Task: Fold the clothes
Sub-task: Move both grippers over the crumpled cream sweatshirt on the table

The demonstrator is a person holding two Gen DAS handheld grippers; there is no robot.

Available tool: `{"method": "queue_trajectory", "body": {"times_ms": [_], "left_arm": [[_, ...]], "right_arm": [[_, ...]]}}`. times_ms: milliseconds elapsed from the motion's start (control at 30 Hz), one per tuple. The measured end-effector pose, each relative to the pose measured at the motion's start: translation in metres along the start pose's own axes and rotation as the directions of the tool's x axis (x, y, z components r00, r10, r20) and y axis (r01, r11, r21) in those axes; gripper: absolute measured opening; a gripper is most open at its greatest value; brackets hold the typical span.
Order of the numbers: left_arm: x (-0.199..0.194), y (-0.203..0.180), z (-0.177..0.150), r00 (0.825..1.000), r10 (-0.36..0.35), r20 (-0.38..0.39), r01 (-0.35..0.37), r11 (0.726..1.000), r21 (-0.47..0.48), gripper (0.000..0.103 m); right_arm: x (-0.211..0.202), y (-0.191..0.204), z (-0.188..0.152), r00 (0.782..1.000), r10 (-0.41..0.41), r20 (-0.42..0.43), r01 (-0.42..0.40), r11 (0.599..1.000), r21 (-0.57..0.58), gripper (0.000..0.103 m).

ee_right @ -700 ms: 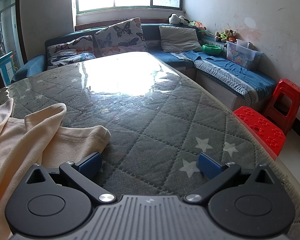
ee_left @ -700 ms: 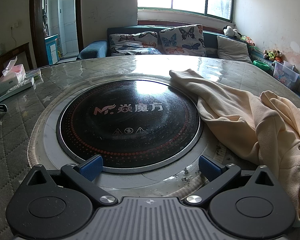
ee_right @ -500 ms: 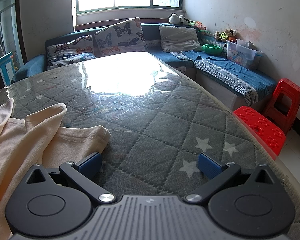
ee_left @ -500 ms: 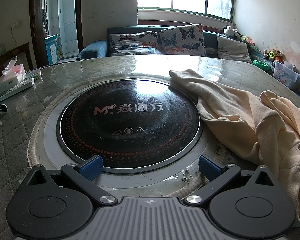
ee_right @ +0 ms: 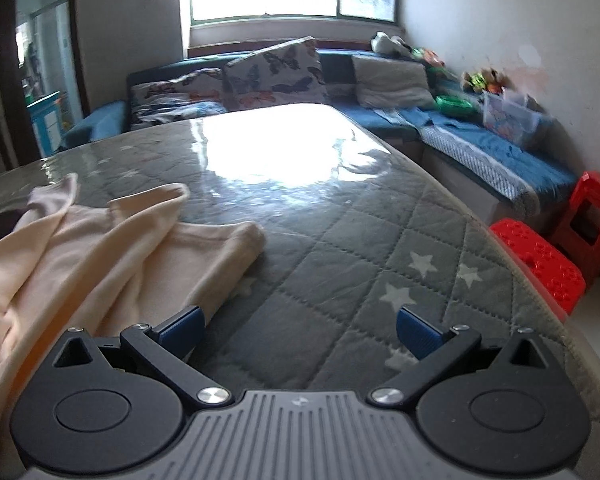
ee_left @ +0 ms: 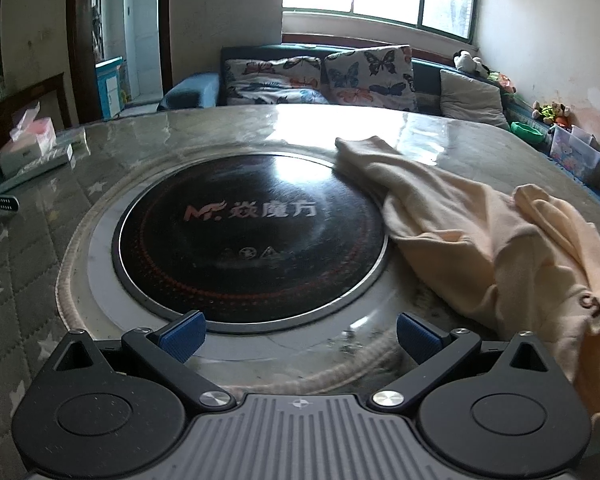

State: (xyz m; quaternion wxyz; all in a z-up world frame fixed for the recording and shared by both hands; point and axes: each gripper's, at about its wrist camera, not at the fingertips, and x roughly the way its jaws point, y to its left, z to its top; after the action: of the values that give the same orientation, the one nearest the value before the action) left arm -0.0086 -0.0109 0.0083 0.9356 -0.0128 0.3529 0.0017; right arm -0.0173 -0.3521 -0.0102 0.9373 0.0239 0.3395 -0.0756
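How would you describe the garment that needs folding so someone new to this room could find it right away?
Start at the big quilted grey table with the round black cooktop in its middle. The garment lies crumpled beside the cooktop, one end draped over its rim. It is the only cream-coloured cloth on the table.

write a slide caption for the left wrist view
Open left gripper hovers over a round black glass cooktop set in the quilted grey table, a crumpled cream garment draped at its right.

left gripper (ee_left: 298, 334) agape, right gripper (ee_right: 298, 332) too (empty)
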Motion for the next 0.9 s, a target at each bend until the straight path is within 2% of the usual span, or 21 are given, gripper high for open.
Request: {"method": "queue_trajectory", "body": {"times_ms": [267,367,533,900], "left_arm": [[-0.023,-0.018,-0.002,0.999,-0.034,-0.012,0.034,0.999,-0.032,0.103],[-0.031,-0.028,-0.004,0.999,-0.038,-0.021,0.038,0.999,-0.022,0.103],[-0.046,-0.041,-0.011,0.998,-0.06,-0.022,0.06,0.998,-0.014,0.103],[-0.07,-0.057,-0.025,0.993,-0.116,-0.021,0.117,0.992,0.037,0.103]], "right_arm": [[-0.037,0.011,-0.011,0.996,0.094,0.009,-0.094,0.995,-0.022,0.103],[-0.045,0.001,-0.015,0.992,0.126,0.005,-0.126,0.991,-0.049,0.103],[-0.063,0.009,-0.02,0.985,0.173,0.005,-0.172,0.983,-0.06,0.103],[-0.084,0.016,-0.029,0.979,0.202,-0.002,-0.201,0.976,-0.086,0.103]]}}
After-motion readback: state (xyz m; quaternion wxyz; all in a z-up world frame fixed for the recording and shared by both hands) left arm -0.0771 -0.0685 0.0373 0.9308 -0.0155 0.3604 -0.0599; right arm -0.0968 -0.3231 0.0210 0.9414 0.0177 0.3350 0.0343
